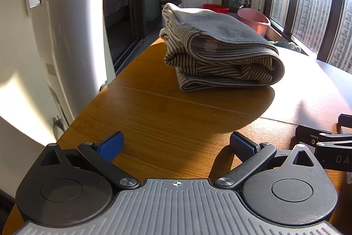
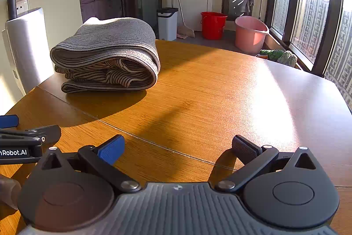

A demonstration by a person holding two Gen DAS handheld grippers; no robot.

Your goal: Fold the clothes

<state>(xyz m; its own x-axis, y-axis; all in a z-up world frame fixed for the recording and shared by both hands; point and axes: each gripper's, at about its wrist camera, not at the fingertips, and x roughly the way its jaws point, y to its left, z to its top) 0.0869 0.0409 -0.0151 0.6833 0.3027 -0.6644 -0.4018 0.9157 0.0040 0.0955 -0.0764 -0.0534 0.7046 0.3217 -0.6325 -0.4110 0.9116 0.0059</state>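
Left wrist view shows the striped garment (image 1: 220,52) folded in a bundle at the far side of the wooden table (image 1: 171,120), both the left gripper (image 1: 176,144) and right gripper (image 2: 178,147) spread and empty, so the fold appears complete; any tidying should press the loose top flap flat.

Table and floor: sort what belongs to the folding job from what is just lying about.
Job: folded striped garment, left tongs, right tongs, wooden table.
Lying about: red bucket, pink basin, white bin, broom.
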